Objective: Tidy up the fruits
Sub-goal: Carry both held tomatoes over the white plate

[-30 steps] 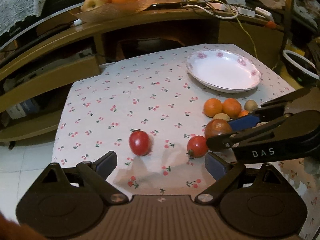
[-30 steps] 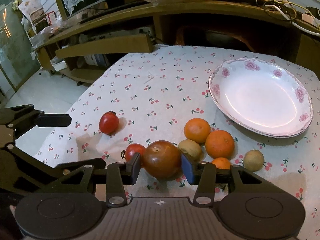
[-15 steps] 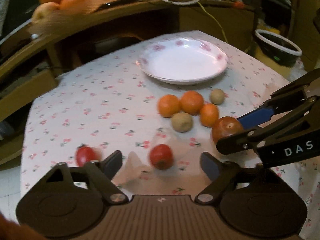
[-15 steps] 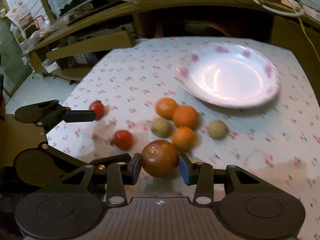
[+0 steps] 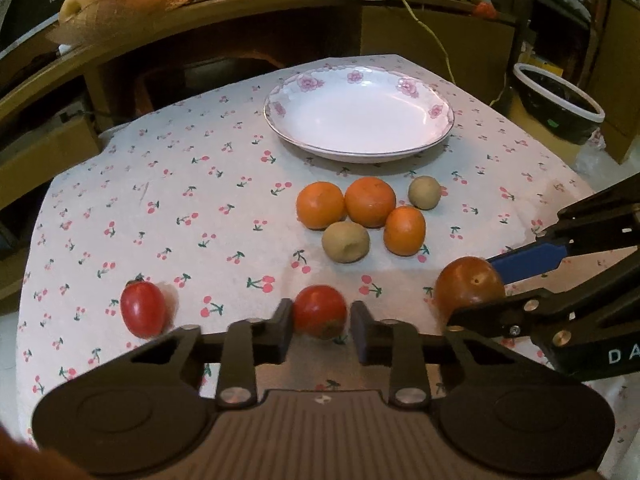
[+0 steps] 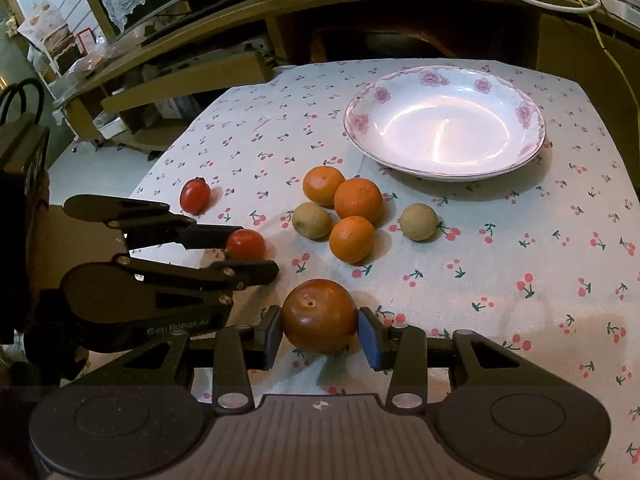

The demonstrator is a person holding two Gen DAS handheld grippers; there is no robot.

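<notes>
Closed since a second ago: left tongs (image 5: 320,330) now pinching round red tomato (image 5: 320,311), low centre of frame. Right tongs (image 6: 319,334) clamped on brown-red fruit (image 6: 319,315). Could bruise or squirt out under a hard squeeze.

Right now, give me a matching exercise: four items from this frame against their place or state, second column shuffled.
Items:
1. plate
2. dark brown fruit
3. round red tomato
4. oval red tomato

States:
A. between the left gripper fingers
B. lying free on the tablecloth
C. empty
D. clamped in the right gripper

Pairs: 1-C, 2-D, 3-A, 4-B
</notes>
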